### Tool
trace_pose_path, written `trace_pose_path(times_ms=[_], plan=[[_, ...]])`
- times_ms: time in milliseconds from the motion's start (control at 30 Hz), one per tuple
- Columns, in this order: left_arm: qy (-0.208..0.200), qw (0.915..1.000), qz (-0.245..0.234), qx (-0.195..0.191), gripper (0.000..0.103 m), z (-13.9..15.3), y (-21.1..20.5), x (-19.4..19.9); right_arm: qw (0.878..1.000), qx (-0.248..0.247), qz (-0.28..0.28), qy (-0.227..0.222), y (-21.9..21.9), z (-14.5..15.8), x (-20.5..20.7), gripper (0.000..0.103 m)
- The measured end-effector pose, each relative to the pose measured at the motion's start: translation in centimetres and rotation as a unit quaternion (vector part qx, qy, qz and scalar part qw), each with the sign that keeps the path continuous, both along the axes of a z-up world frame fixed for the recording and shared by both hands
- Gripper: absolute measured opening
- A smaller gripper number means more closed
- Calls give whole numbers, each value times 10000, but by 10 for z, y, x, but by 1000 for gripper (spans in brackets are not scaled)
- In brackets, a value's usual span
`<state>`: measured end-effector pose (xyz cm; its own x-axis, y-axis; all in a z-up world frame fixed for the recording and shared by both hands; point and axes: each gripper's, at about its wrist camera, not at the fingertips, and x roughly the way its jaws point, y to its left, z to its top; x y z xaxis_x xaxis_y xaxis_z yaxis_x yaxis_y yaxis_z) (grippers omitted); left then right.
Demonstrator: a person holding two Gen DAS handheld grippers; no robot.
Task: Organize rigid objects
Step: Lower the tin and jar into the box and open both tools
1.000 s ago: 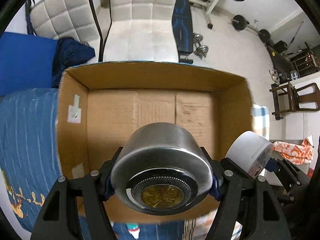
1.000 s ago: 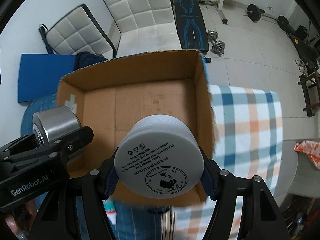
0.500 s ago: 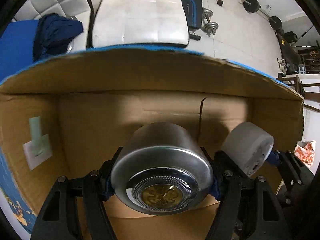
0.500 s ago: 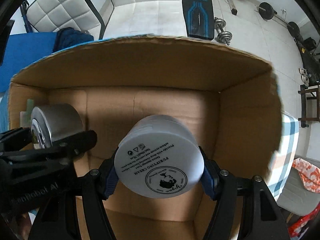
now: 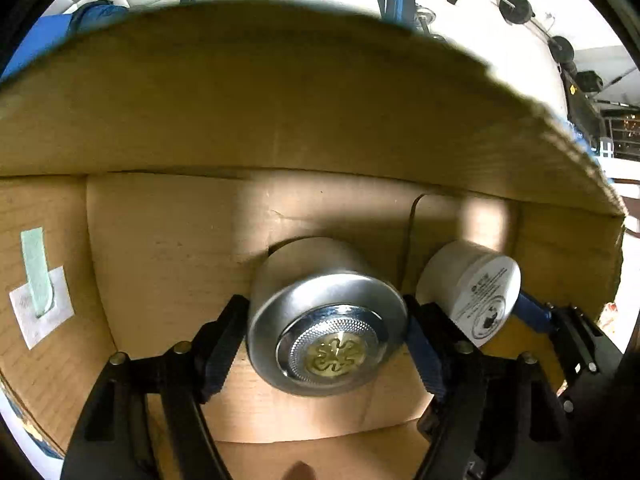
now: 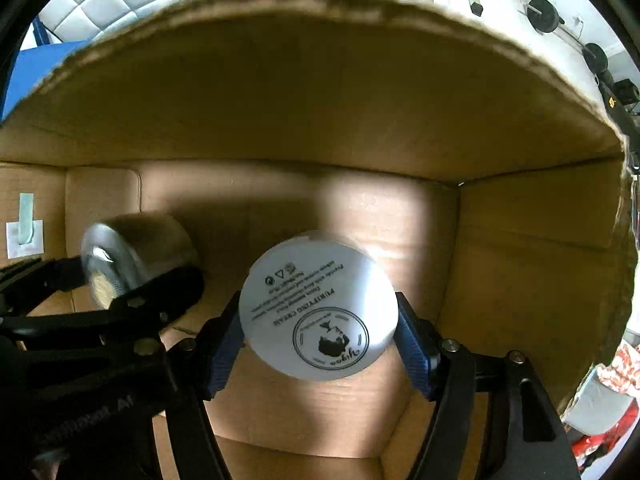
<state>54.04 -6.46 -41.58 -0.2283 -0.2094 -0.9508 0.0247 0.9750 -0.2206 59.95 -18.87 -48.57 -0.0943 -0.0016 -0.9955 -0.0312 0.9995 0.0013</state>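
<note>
Both grippers reach deep into an open cardboard box (image 5: 280, 112). My left gripper (image 5: 326, 344) is shut on a silver metal tin (image 5: 326, 320) with a gold emblem on its end, held low over the box floor. My right gripper (image 6: 318, 332) is shut on a white cream jar (image 6: 318, 310) with black print on its base, just right of the tin. The jar shows in the left wrist view (image 5: 472, 292) and the tin in the right wrist view (image 6: 132, 252). Whether either touches the floor is hidden.
The box's back wall (image 6: 320, 100) and right wall (image 6: 536, 272) stand close. A white label with green tape (image 5: 38, 296) is on the left wall. Beyond the rim are white quilted chairs (image 6: 88, 4) and gym weights (image 5: 516, 4).
Both grippers have gone down from above the box to deep inside it, each still holding its object. The box walls now fill both views.
</note>
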Motion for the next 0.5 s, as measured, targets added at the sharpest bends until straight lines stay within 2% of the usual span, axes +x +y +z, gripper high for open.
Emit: trace_pose_path(times_ms=[67, 133, 233, 333, 467, 500], plan=[[-158, 9998, -77, 74, 76, 12, 0, 0, 10000, 70, -40, 15, -2, 2, 2, 72], [-321, 9992, -149, 177, 84, 24, 3, -3, 9999, 83, -68, 7, -3, 6, 2, 75], [-588, 9974, -169, 370, 91, 44, 9, -11, 9999, 137, -66, -42, 0, 15, -3, 82], [-890, 9947, -164, 486, 101, 63, 21, -24, 9999, 113, -10, -121, 5, 25, -13, 100], [-1266, 9904, 62, 555, 102, 90, 42, -49, 9993, 38, 23, -366, 8, 41, -37, 103], [-1315, 9897, 95, 554, 102, 89, 44, -60, 9992, 41, 10, -397, 8, 45, -44, 103]])
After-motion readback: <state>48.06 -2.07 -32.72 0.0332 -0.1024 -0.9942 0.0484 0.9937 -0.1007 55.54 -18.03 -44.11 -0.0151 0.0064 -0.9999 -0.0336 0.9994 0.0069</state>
